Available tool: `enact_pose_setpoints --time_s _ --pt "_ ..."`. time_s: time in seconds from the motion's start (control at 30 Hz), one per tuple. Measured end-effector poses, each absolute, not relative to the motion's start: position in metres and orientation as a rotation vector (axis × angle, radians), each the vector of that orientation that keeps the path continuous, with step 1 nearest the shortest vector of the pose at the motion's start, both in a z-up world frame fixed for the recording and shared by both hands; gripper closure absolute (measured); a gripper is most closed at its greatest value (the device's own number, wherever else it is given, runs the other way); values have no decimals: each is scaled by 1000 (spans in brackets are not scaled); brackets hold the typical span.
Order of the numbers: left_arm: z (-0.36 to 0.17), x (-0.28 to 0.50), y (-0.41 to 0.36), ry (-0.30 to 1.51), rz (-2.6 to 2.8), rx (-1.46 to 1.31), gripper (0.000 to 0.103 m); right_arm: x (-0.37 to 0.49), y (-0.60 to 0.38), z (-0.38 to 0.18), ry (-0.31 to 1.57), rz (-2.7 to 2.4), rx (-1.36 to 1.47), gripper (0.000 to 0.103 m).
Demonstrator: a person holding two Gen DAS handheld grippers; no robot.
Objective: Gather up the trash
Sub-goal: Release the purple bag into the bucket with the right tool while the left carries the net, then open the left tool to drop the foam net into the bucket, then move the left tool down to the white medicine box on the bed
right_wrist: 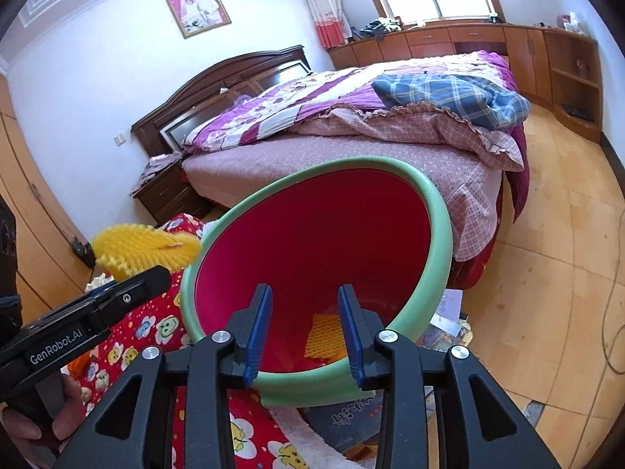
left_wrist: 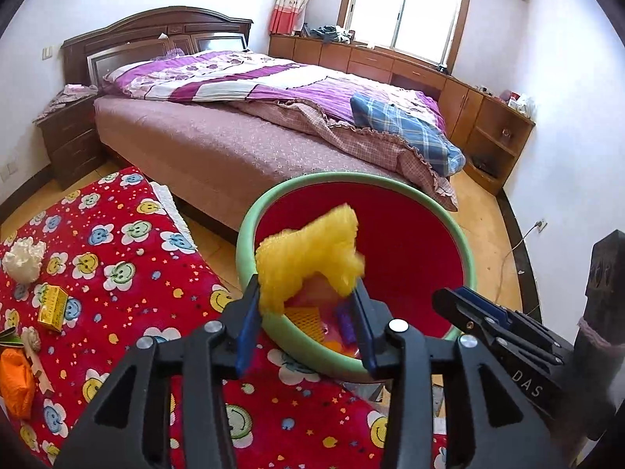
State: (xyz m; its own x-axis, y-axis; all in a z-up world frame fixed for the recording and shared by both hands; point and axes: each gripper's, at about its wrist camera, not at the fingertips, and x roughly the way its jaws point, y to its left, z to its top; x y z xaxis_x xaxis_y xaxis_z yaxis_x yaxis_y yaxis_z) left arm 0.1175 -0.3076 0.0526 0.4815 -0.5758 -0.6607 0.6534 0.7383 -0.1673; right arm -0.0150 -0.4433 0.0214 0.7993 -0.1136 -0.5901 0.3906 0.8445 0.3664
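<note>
Over bin (left_wrist: 250, 230), yellow netting (left_wrist: 308, 254) between parted pads (left_wrist: 248, 322)

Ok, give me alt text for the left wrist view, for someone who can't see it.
The left gripper has a yellow foam net between its parted jaws over the green rim of a red bin that already contains scraps. The right gripper reaches in from the right; more litter lies on the red patterned blanket, with a bed behind.
</note>
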Motion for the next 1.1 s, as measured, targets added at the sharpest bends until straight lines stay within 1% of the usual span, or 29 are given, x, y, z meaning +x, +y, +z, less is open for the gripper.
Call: enact_pose_setpoints --time_s 0.13,0.2,0.43,0.73,0.87,1.1 --pt "54 115 -310 755 -762 115 60 -18 -442 24 577 -289 505 62" --pt "55 115 -310 754 -761 115 60 -20 -443 25 573 -293 507 58" --pt "60 112 -297 759 -740 95 60 -25 -439 31 570 -299 505 52" --pt "69 102 -249 759 -660 49 60 -26 -419 40 566 -252 486 47" --pt "72 97 -220 756 -605 20 59 -25 -405 45 570 -221 468 40" --pt "75 97 -168 757 -479 -25 59 -25 -377 50 580 -178 436 39"
